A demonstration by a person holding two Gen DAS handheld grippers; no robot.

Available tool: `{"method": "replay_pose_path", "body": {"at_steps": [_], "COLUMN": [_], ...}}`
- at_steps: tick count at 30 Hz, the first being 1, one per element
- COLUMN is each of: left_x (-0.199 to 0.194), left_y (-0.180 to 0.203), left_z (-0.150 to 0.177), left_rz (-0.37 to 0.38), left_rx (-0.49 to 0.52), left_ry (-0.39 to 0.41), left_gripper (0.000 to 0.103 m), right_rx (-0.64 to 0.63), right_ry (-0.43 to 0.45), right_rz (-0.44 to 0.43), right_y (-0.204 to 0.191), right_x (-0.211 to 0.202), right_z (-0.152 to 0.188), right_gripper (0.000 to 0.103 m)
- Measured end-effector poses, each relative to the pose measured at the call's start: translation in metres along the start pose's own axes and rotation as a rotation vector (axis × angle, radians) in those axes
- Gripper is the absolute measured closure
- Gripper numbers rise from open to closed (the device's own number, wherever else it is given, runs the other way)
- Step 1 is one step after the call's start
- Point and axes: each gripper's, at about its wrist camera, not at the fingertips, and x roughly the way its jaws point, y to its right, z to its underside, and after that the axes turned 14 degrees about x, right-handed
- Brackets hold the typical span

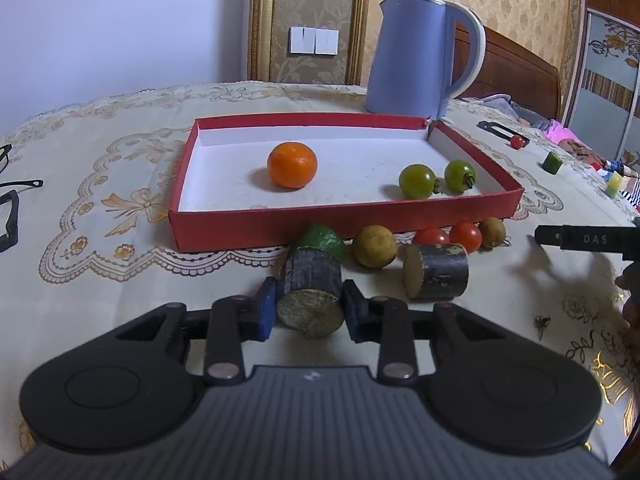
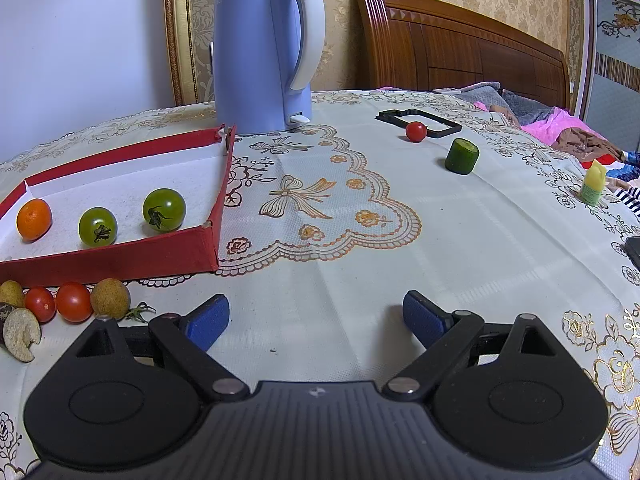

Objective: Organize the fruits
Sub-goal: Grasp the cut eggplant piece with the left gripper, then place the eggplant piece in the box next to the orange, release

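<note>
The left gripper [image 1: 310, 312], low centre of its view, pinches a dark cane piece [image 1: 311, 292] on the tabletop [image 1: 120, 300]; the right gripper [image 2: 316, 322] is spread and empty; next it likely needs lifting into the red box [image 1: 280, 227] at mid-frame, which holds 1 orange [image 1: 292, 165] and 2 green tomatoes [image 1: 438, 178].

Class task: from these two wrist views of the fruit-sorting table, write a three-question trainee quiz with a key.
1. True or false: the red tray holds three fruits.
2. What sits between the left gripper pads? A) the orange B) a dark-skinned cut piece C) the kettle
3. Fill in: the right gripper is open and holds ____.

Key: 1 true: the orange and two green tomatoes. 2 B. 3 nothing.
</note>
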Motion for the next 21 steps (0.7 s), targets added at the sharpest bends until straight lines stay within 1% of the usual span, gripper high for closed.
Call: {"method": "replay_pose_path", "body": {"at_steps": [3, 5, 10, 12, 16, 21], "left_x": [-0.002, -0.008, -0.021, -0.02, -0.004, 0.027], "left_y": [-0.001, -0.003, -0.009, -0.014, -0.028, -0.044], "left_z": [-0.002, -0.005, -0.022, -0.031, -0.047, -0.062], "left_rz": [0.017, 0.032, 0.021, -0.002, -0.039, -0.088], "left_rx": [-0.01, -0.014, -0.006, -0.007, -0.027, -0.058], "left_ry": [-0.002, 0.014, 0.066, 0.08, 0.08, 0.046], "left_gripper": [0.073, 0.073, 0.073, 0.073, 0.073, 0.073], "right_rx": [0.0, 0.0, 0.0, 0.001, 0.001, 0.001], "right_ry": [0.0, 0.0, 0.0, 0.001, 0.001, 0.001], "right_rz": [0.0, 0.0, -0.001, -0.001, -0.002, -0.002], "right_y": [0.0, 0.0, 0.0, 0.0, 0.0, 0.0], "right_x": [0.0, 0.0, 0.0, 0.0, 0.0, 0.0], "right_z": [0.0, 0.0, 0.0, 0.0, 0.0, 0.0], "right_gripper": [0.009, 0.009, 0.009, 0.009, 0.009, 0.009]}}
